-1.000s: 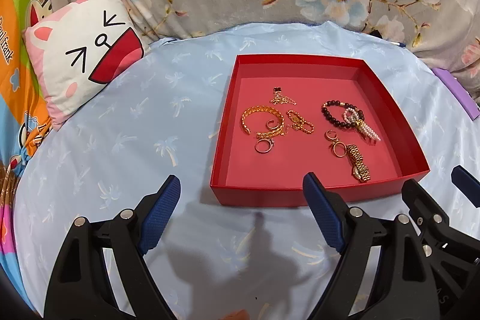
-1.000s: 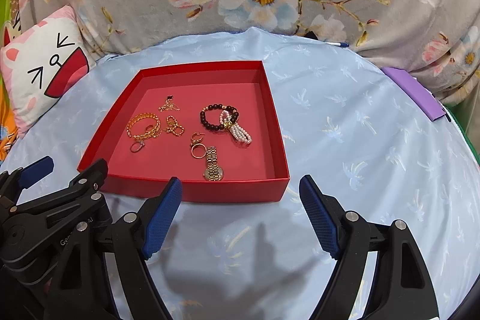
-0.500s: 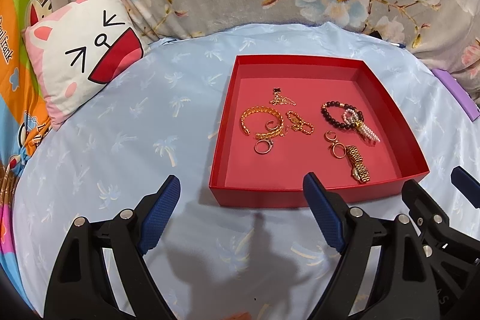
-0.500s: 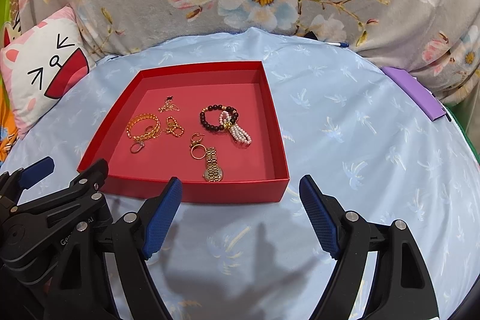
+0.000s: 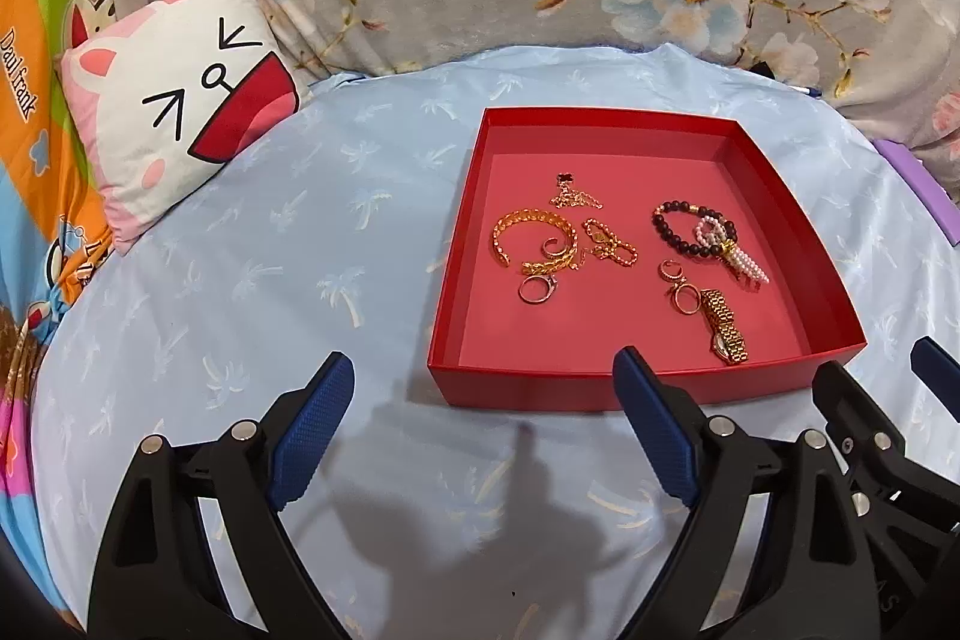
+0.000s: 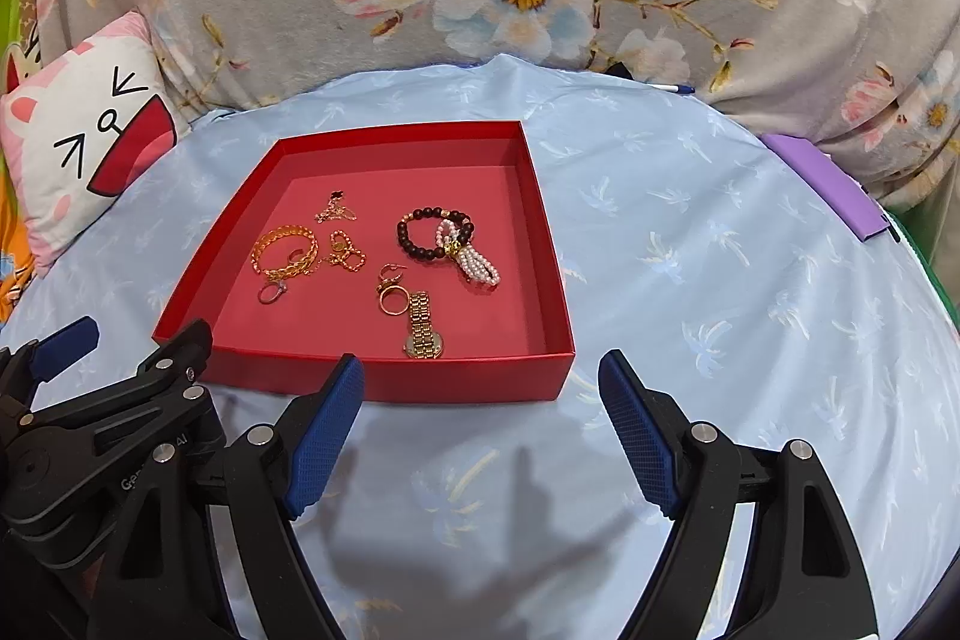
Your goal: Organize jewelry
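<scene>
Both tools are poised and empty: the left gripper (image 5: 480, 436) has its fingers (image 5: 312, 430) spread wide over the pale blue bedsheet (image 5: 240, 280), and the right gripper (image 6: 480, 430) is spread just as wide, nothing between its pads

Trouble to watch for, as a judgement: the pieces in the red tray (image 6: 384, 382) are small, thin and crowded. The gold chain bracelet (image 5: 534, 238) lies touching a ring (image 5: 537, 289) and a fine gold chain (image 5: 609, 244), so a pinch there could drag up two or three at once, or snag links. The pearl bracelet (image 6: 471, 262) overlaps the dark bead bracelet (image 6: 429, 232); lifting one likely tows the other. The tray looks like light card on a soft bed, so a finger pressing the near wall could tip or shove it. Wide pads on flat rings may simply slide off

Now position. From the left gripper, the tray sits ahead and off toward its right finger, whose tip overlaps the near wall in view; the left finger hangs over bare sheet well away from it. From the right gripper, the tray is ahead and toward its left finger, the gold watch (image 6: 423, 325) lying nearest, just beyond the near wall. The right finger points at open sheet beside the tray. Nothing is touched yet
</scene>
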Demonstrator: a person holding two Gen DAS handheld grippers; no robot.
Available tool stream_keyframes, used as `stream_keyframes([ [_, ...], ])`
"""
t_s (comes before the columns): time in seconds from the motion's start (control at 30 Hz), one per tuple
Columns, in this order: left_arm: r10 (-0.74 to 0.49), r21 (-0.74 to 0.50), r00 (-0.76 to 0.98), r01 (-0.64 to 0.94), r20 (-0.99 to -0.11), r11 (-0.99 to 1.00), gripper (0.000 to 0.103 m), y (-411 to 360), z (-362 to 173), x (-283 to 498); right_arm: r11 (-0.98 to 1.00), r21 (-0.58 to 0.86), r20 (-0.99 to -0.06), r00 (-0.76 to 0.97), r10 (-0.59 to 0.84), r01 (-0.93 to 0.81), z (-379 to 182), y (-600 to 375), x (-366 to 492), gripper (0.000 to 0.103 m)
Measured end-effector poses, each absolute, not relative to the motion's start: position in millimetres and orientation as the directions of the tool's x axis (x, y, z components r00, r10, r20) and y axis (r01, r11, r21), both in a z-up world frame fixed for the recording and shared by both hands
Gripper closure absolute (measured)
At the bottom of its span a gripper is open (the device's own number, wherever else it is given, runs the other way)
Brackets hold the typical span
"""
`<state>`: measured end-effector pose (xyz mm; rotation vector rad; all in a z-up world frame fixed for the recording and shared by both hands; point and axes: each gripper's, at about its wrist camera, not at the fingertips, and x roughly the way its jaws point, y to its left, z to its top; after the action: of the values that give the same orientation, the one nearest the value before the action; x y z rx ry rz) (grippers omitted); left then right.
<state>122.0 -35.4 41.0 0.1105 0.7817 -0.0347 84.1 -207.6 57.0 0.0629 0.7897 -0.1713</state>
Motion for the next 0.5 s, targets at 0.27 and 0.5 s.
stream_keyframes([
  [0.27, 0.006, 0.084, 0.696, 0.078, -0.718, 0.993, 0.017, -36.0, 38.2, 122.3, 0.984, -0.020, -0.713, 0.687, -0.140, 0.180, 56.8, -209.3, 85.6, 0.025],
  [0.5, 0.010, 0.084, 0.689, 0.074, -0.725, 0.994, 0.017, -35.8, 34.7, 121.8, 0.982, -0.036, -0.714, 0.683, -0.156, 0.186, 53.6, -208.0, 85.0, 0.023],
])
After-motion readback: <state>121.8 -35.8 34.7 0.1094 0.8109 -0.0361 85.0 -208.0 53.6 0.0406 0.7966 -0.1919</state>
